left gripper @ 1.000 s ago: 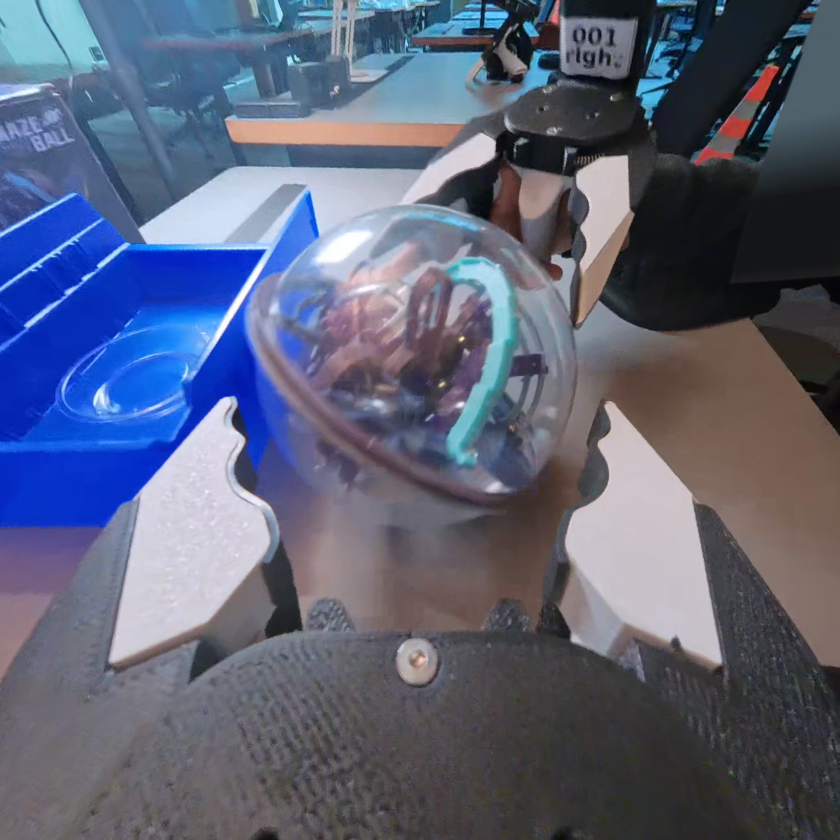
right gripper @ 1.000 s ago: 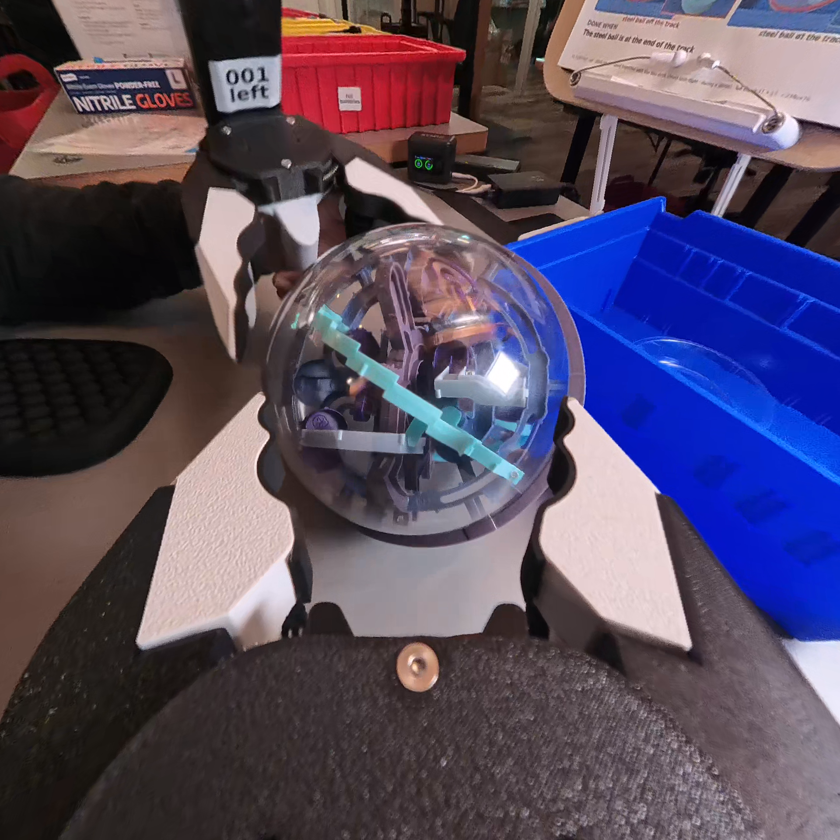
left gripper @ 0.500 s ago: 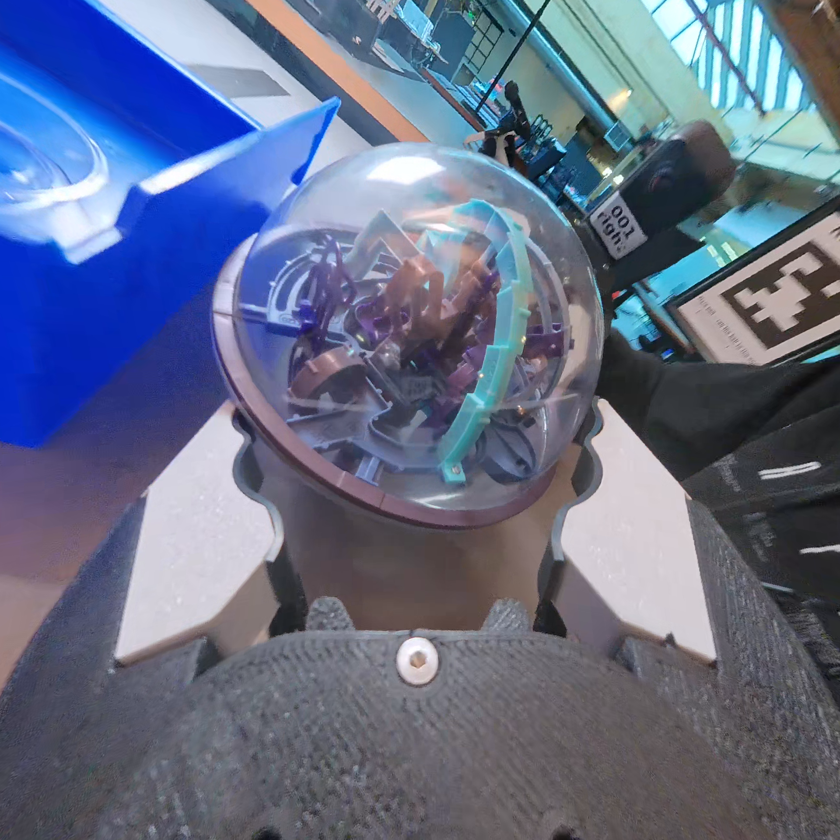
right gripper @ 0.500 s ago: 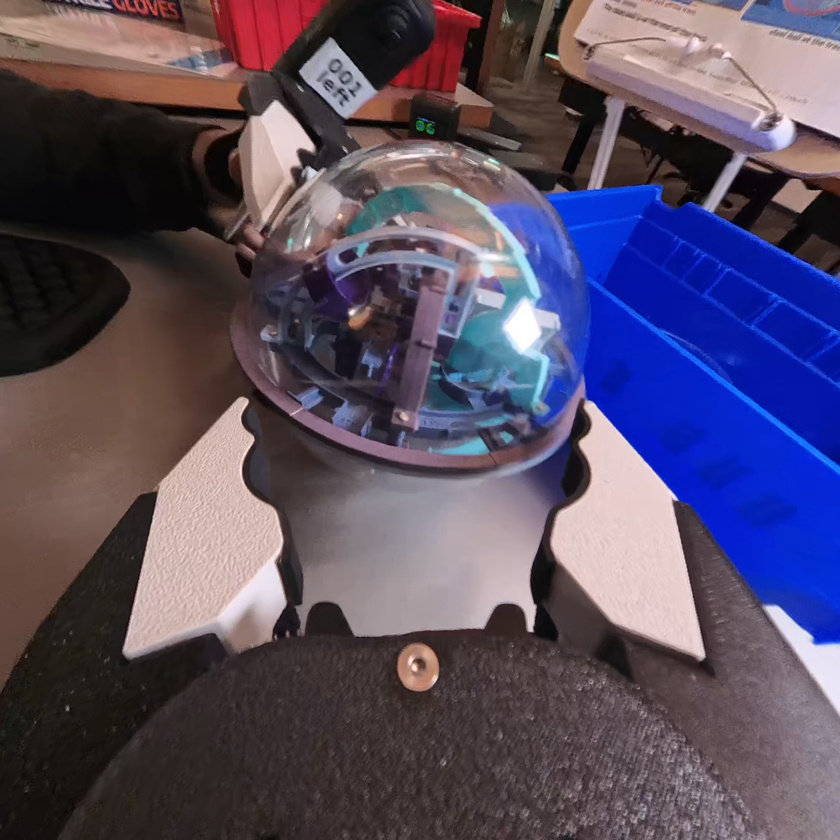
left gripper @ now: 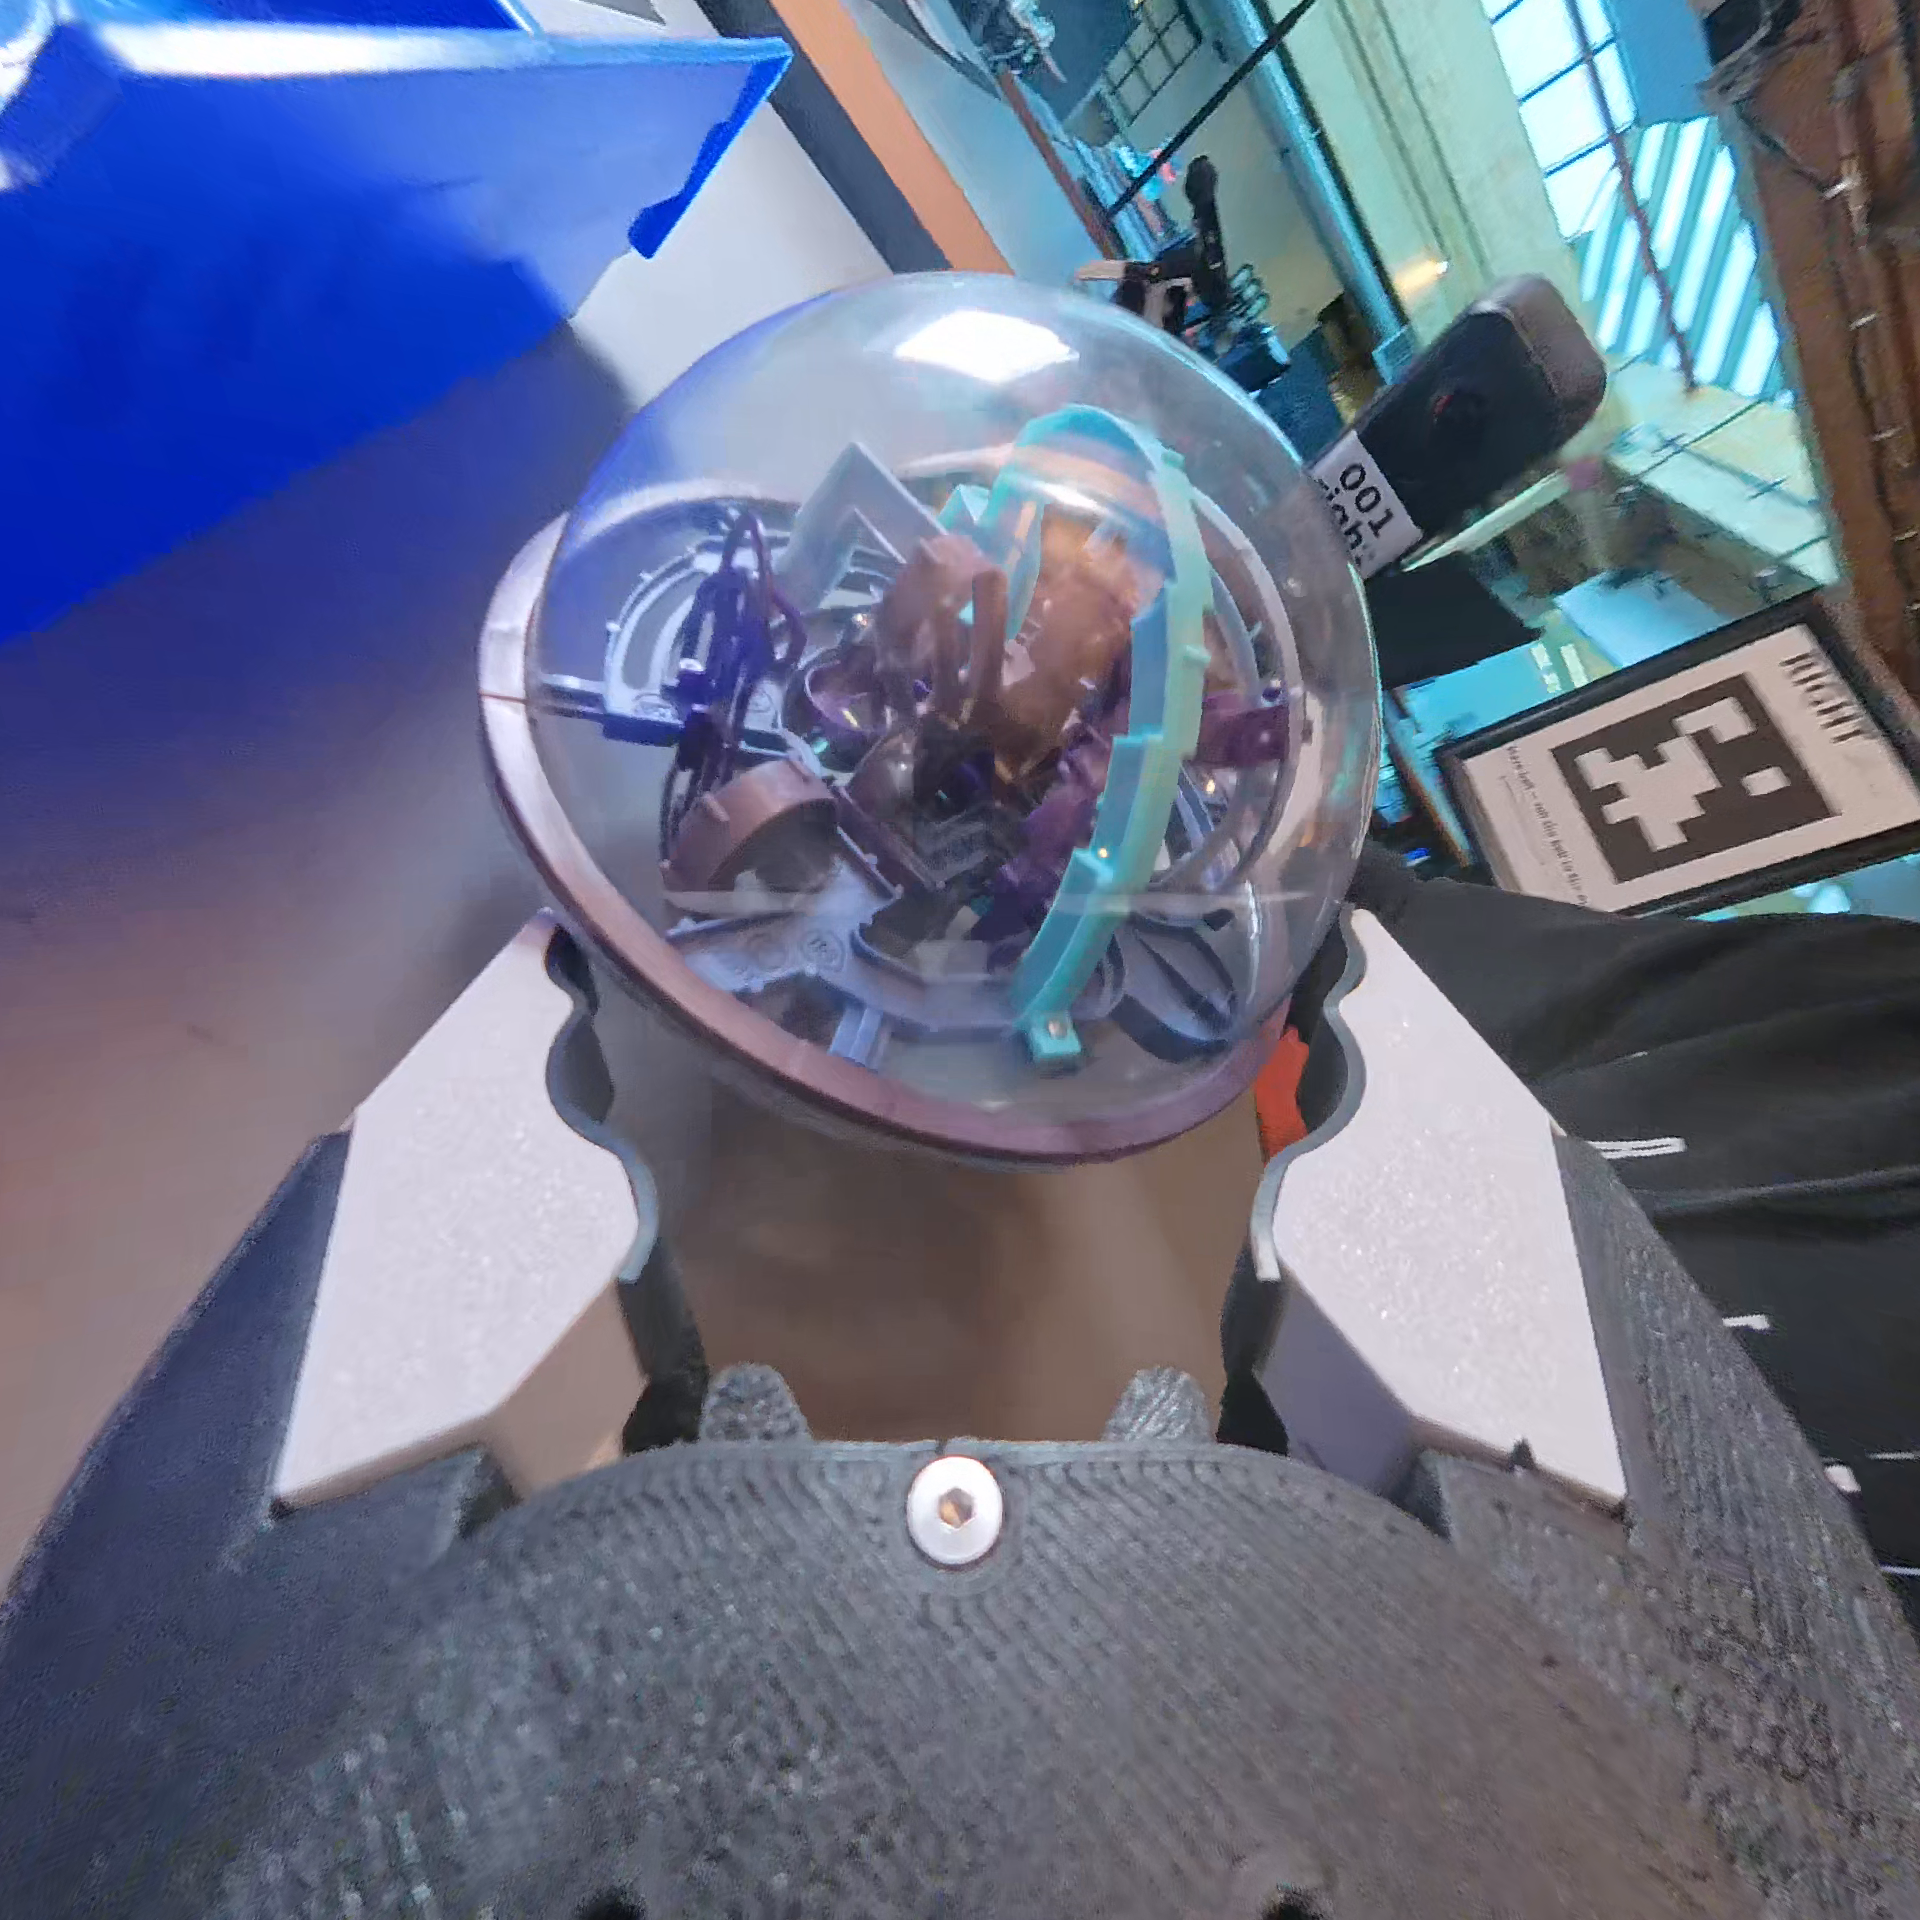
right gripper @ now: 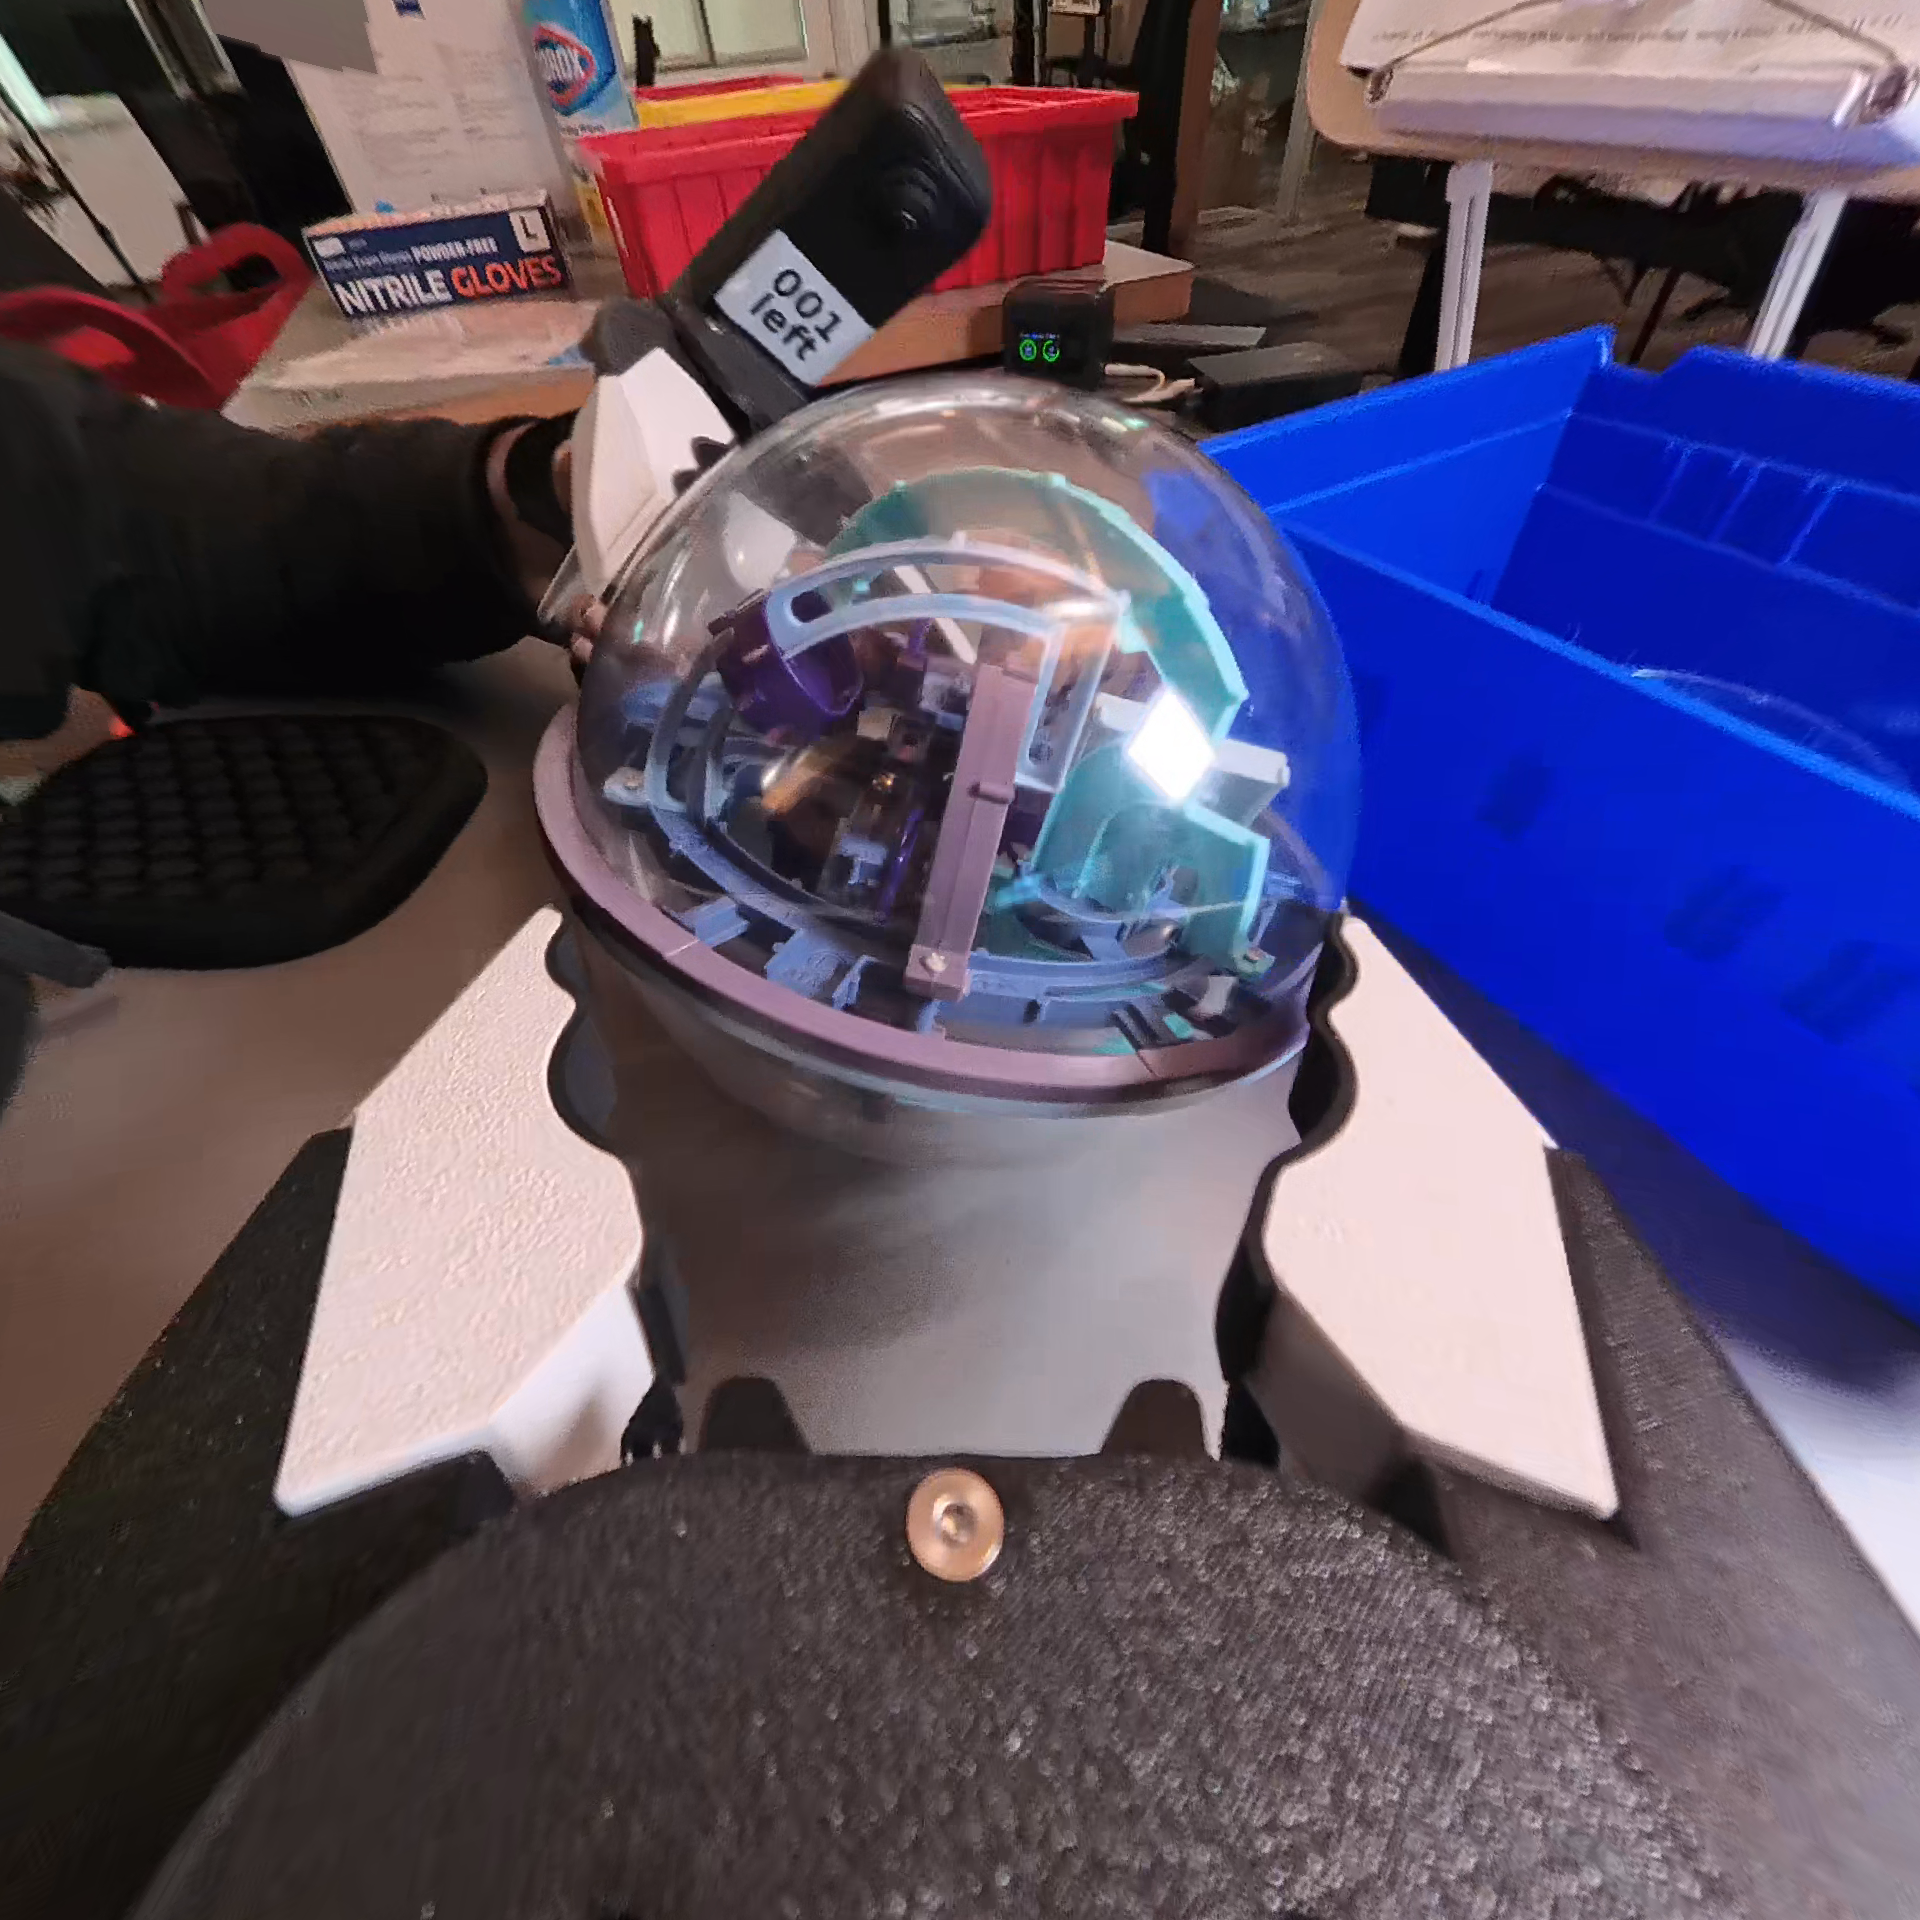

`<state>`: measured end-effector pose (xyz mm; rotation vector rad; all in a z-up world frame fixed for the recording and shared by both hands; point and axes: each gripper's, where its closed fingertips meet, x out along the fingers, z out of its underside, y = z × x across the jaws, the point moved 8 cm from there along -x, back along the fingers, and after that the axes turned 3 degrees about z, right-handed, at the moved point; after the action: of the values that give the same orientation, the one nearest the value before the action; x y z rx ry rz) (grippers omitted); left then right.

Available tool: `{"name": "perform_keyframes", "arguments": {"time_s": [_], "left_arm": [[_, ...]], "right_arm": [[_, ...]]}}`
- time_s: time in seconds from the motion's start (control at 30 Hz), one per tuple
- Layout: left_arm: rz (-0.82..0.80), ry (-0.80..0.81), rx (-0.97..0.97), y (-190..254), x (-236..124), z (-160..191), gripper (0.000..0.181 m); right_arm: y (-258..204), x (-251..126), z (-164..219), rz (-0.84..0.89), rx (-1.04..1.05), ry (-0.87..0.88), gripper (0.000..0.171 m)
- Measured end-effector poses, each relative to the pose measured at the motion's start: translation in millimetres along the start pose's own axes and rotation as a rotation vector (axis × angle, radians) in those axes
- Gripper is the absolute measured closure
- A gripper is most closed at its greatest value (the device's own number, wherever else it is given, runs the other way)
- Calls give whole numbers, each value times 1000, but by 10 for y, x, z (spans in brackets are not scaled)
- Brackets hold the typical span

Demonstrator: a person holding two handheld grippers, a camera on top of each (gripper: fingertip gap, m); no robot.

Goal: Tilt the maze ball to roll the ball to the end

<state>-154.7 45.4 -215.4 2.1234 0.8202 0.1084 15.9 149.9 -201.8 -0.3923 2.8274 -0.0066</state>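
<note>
My left gripper [left gripper: 945, 997] has its two white, bumpy-edged fingers [left gripper: 468, 1195] pressed on the sides of the maze ball [left gripper: 935, 717], one on each side. My right gripper [right gripper: 951, 997] is clamped on the same ball from the other side, its rough white fingers [right gripper: 457, 1236] hugging the round bottom half. So the maze ball [right gripper: 956, 769] sits up off the table, squeezed between both grippers. It is a clear, smooth, shiny plastic ball with a dull purple ring around its middle, and the ring is tipped to one side. Inside the ball are thin curvy tracks in teal, purple, brown and grey-blue. I cannot spot the little ball inside. Just beside the maze ball stands a big blue plastic bin [right gripper: 1662, 665] with straight walls. Under the ball is the flat tan table [left gripper: 208, 987]. Behind the ball is a red crate [right gripper: 1049, 177]
</note>
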Motion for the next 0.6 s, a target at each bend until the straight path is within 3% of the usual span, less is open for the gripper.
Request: {"name": "perform_keyframes", "arguments": {"time_s": [0.17,0.47,0.6], "left_arm": [[-108,14,155,107,-38,-29,43],[-241,55,578,252,-85,-64,51],[-234,63,562,236,-89,-79,52]], "right_arm": [[65,37,120,-46,100,-10,38],[-14,145,257,-5,-23,-154,42],[-6,143,250,-7,-4,-146,42]]}}
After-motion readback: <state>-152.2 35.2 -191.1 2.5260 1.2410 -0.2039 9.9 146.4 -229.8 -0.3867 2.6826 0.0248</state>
